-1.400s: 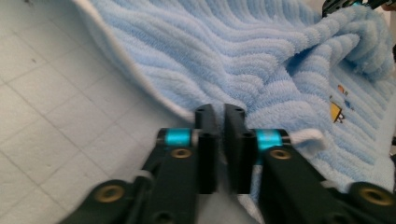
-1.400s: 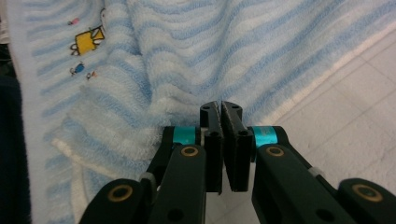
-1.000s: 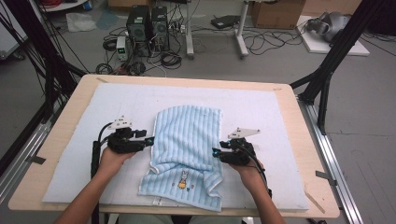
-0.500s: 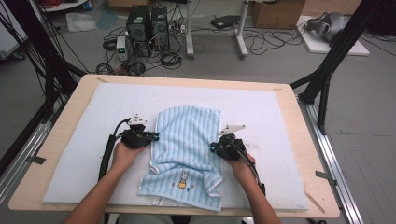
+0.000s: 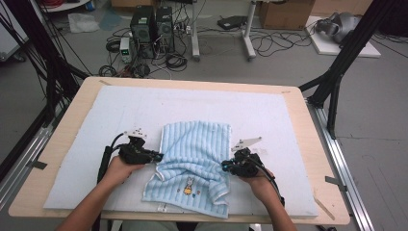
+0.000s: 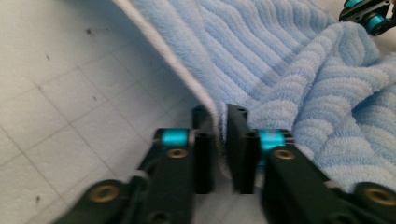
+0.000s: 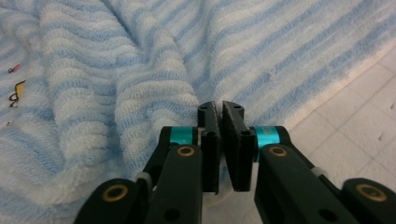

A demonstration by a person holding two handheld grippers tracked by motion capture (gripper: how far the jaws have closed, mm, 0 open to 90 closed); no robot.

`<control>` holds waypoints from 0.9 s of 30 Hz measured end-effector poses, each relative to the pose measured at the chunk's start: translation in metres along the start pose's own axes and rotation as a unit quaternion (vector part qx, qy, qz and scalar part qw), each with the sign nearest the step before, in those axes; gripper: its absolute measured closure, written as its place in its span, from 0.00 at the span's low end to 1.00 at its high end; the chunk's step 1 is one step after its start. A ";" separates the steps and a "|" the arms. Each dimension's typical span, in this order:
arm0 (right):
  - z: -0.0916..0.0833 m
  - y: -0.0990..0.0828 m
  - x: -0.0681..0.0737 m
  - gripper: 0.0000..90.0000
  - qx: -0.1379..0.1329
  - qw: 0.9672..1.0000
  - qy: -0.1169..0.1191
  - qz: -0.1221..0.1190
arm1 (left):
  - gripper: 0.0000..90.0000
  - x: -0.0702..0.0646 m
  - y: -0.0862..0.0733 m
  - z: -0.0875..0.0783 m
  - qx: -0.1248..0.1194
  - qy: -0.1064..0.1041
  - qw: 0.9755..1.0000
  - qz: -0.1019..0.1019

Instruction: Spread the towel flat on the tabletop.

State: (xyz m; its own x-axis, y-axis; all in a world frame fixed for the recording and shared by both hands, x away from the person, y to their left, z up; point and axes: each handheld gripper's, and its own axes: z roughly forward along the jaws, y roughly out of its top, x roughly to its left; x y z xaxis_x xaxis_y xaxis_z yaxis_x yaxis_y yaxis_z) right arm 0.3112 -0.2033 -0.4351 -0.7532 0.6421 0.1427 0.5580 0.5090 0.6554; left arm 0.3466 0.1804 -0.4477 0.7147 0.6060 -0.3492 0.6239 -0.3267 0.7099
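My left tongs (image 5: 156, 156) pinch the striped towel (image 5: 195, 144) at its left hem; my right tongs (image 5: 225, 166) clamp its right edge. No writing legible.

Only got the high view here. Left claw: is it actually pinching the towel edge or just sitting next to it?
Observer: Pinching. In the left gripper view the left claw has the striped towel's white edge clamped between nearly closed jaws.
Operator: Right one?
Observer: The right claw is shut too; whether cloth sits between its jaws is not clear.
Operator: Anything printed near it?
Observer: Yes, bits of the small cartoon print sit at the left edge of the right gripper view.
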 end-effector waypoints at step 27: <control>-0.014 0.001 -0.009 0.69 -0.082 0.996 -0.017 0.017 | 0.63 0.067 0.082 0.045 -0.049 0.145 0.987 -0.043</control>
State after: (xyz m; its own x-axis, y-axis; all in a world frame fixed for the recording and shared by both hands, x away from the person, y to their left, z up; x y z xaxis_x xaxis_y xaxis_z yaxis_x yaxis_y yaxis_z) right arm 0.3141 -0.2169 -0.4256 -0.7215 0.6774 0.1434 0.5162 0.3881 0.7635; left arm 0.4596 0.1616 -0.4407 0.5311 0.8151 -0.2314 0.6343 -0.2014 0.7464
